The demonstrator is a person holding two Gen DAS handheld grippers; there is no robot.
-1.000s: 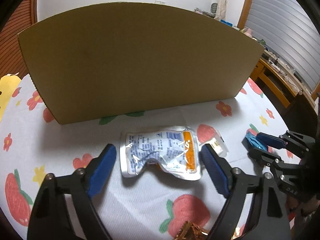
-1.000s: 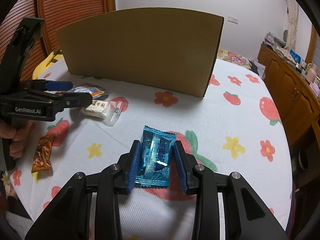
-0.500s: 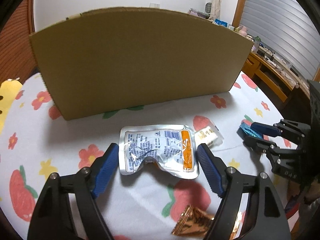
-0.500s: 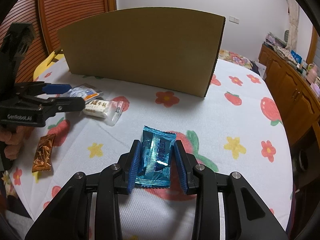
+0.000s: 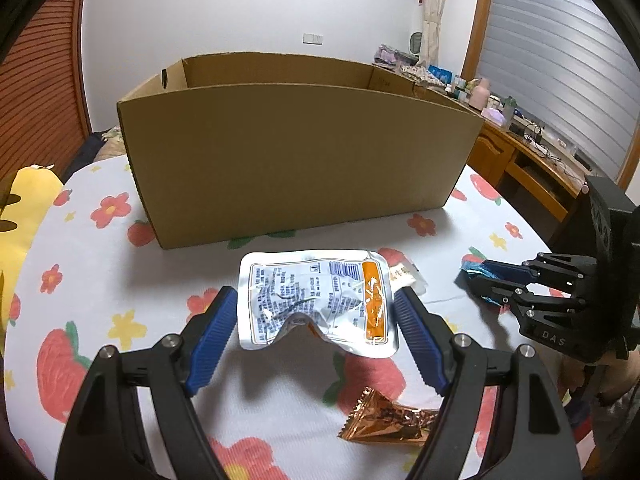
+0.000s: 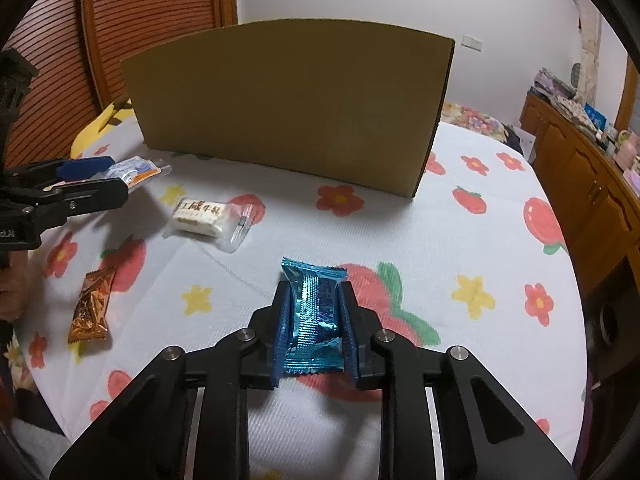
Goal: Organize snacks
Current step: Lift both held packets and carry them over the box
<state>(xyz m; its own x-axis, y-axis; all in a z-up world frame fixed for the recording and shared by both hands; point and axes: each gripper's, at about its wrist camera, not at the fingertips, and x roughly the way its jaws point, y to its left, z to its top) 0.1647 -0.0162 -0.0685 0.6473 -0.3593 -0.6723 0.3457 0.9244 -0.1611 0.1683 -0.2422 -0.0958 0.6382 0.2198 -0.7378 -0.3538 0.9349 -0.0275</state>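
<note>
Between right claw (image 6: 314, 320) pads, blue packet (image 6: 314, 316)

Strawberry-print tablecloth (image 6: 500, 248), wooden cabinet (image 6: 592, 184), slatted wooden door (image 6: 64, 64), yellow cushion (image 5: 24, 216)

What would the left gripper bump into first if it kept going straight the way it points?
Probably the tablecloth just short of the cardboard box. The left gripper points downward, its fingers clamping the silver pouch. Depth is hard to judge.
</note>
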